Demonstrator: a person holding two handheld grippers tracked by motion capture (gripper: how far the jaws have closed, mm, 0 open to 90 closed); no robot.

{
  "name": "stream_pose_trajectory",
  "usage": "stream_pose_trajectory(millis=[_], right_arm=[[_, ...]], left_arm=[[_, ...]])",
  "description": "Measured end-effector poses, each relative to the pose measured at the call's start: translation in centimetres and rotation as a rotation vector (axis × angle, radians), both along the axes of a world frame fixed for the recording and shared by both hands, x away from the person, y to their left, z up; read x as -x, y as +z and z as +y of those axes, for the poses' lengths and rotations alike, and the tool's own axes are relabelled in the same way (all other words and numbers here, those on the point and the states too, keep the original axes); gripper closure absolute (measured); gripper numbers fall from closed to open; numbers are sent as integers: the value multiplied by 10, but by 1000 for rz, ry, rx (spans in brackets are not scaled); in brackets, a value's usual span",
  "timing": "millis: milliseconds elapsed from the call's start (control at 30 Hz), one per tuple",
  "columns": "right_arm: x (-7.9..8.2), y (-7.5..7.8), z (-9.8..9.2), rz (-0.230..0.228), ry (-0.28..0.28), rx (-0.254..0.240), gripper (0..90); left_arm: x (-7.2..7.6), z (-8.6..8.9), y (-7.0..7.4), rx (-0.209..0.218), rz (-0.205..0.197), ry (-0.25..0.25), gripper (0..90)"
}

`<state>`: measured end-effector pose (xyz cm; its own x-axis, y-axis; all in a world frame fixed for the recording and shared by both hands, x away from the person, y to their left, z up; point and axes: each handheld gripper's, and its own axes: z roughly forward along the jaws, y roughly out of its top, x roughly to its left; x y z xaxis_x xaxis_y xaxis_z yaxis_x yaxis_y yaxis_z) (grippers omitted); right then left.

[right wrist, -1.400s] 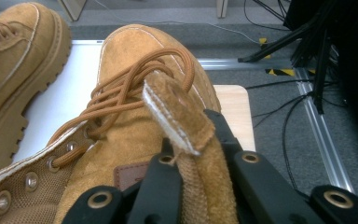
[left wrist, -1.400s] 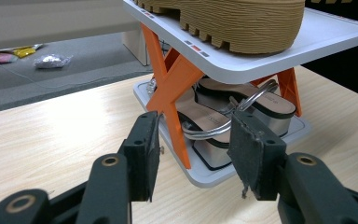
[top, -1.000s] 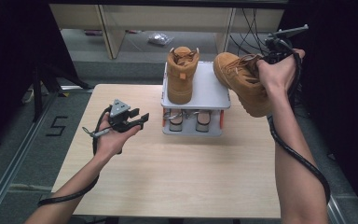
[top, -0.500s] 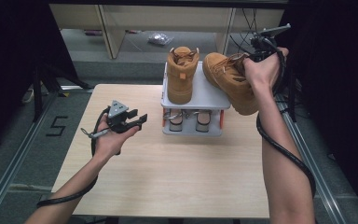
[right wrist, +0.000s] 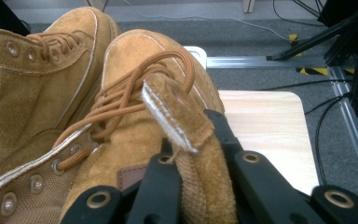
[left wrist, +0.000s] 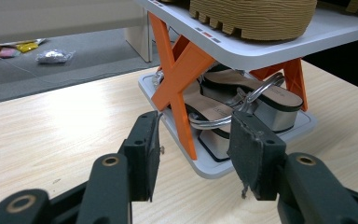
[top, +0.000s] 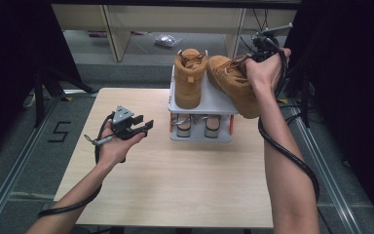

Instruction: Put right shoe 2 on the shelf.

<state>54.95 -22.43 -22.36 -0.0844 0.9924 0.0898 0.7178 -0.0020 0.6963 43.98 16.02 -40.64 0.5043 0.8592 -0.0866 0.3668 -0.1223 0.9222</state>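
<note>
At the left of the pale wood-grain tabletop (top: pixel 175 180), the left tool (top: pixel 141 127) rests in an upturned palm, its matte black jaws about half apart with nothing between them, aimed right toward the rack. The shoe rack (top: pixel 214 100) stands at the far middle: a smooth light-grey top shelf on orange X-shaped braces (left wrist: pixel 182 70) over a matching base tray. On that tray lies a pair of sandals (left wrist: pixel 242 100) with tan insoles and shiny metal straps. On the left half of the top shelf sits a tan suede boot (top: pixel 190 78), upright, its ridged sole flat and its toe toward the near side. To its right, the right tool (top: pixel 255 54) is clamped tight on the rear collar of the second tan suede boot (top: pixel 233 83), beside its pull tab (right wrist: pixel 177 114). This boot hangs tilted over the shelf's right edge, its long axis running from the heel at the near right to the toe at the far left, close beside the first boot.
</note>
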Motion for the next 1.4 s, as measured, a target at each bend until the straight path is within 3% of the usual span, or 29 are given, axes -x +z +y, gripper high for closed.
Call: stream_pose_trajectory(millis=[67, 133, 200, 267, 367, 433, 467, 633, 667, 867, 933, 1000, 1067, 1133, 1400], right_arm=[[-2, -1, -1, -6, 11, 0, 851], [-3, -1, 1, 0, -7, -33, 851], [-4, 0, 1, -7, 8, -16, 851], [-5, 1, 5, 9, -24, -45, 851], [-9, 1, 5, 11, -11, -43, 850], [-8, 3, 8, 33, -56, -76, 849], [-9, 2, 6, 16, -27, -54, 849], [-11, -4, 0, 68, -92, -142, 847], [-13, -6, -1, 58, -86, -122, 846], [-15, -8, -5, 59, -106, -168, 841], [-15, -8, -4, 74, -118, -168, 826], [-16, -10, -8, 62, -85, -134, 804], [-17, -11, -8, 68, -92, -145, 774], [-18, -14, -12, 55, -74, -117, 747], [-19, -12, -14, 52, -50, -65, 576]], left_arm=[[0, -1, 0, -1, 0, -1, 525], [0, -1, 0, -2, -1, -1, 525], [-1, -1, 0, -1, 0, -1, 525], [-1, 0, 0, 0, 2, -1, 525], [-1, 0, 1, -3, 0, -2, 525], [-1, 0, 1, -2, 0, -2, 525], [-1, 0, 0, -1, 2, -1, 525], [0, 0, 1, -3, 0, -4, 525], [0, 0, 1, -3, -1, -3, 525], [-3, 1, 0, -5, 4, 2, 525], [-2, 0, 0, -4, 3, -2, 525], [-2, -2, -1, -2, 4, -5, 525], [-2, -3, -1, -4, 6, -8, 525], [-2, -4, -2, -4, 7, -9, 524], [-1, -4, -1, 0, 5, -12, 523]])
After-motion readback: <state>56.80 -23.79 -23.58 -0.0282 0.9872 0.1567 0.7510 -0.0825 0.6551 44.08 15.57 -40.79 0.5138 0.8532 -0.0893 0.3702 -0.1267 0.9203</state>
